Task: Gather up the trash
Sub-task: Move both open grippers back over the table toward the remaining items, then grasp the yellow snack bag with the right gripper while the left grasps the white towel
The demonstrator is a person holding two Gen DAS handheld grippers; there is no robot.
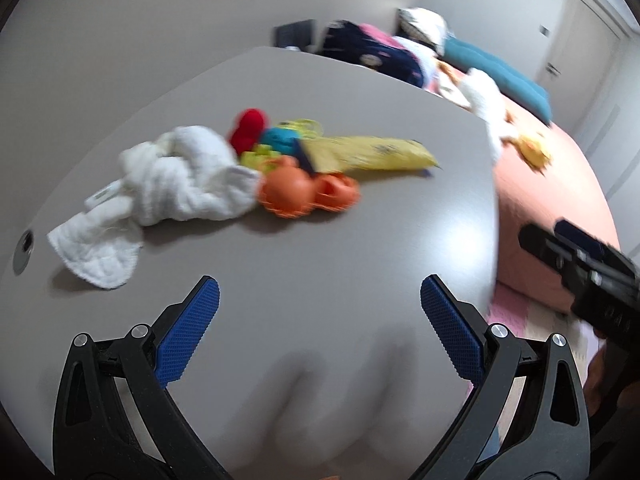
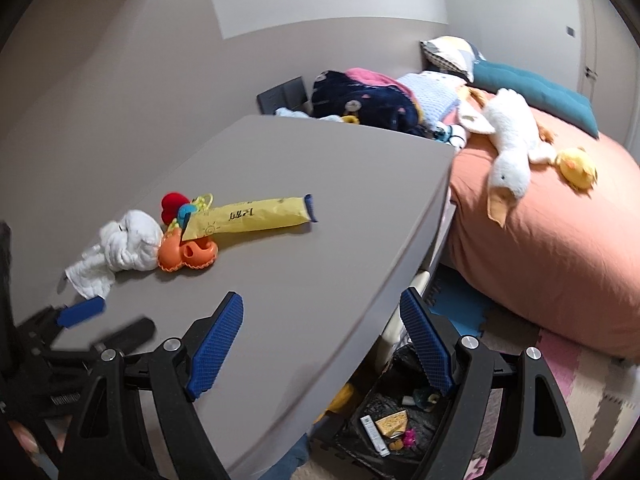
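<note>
Left gripper [image 1: 320,300]: jaws spread, empty, angled down over bare grey table [image 1: 360,248]. Yellow wrapper [image 1: 372,154] ahead and slightly right, past white cloth [image 1: 180,176] and orange toy [image 1: 304,190]; long axis left-right. Right gripper [image 2: 322,316]: spread, empty, at table edge, above bin [image 2: 400,420]. Wrapper [image 2: 252,214] ahead-left; neither hand clearly nearer.

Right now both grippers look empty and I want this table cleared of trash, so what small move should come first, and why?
Probably reach the right gripper forward to the yellow wrapper and close on its free end. Both jaws stand open and empty, the wrapper looks like the only trash on the table, and the bin sits below the table's right edge.
</note>
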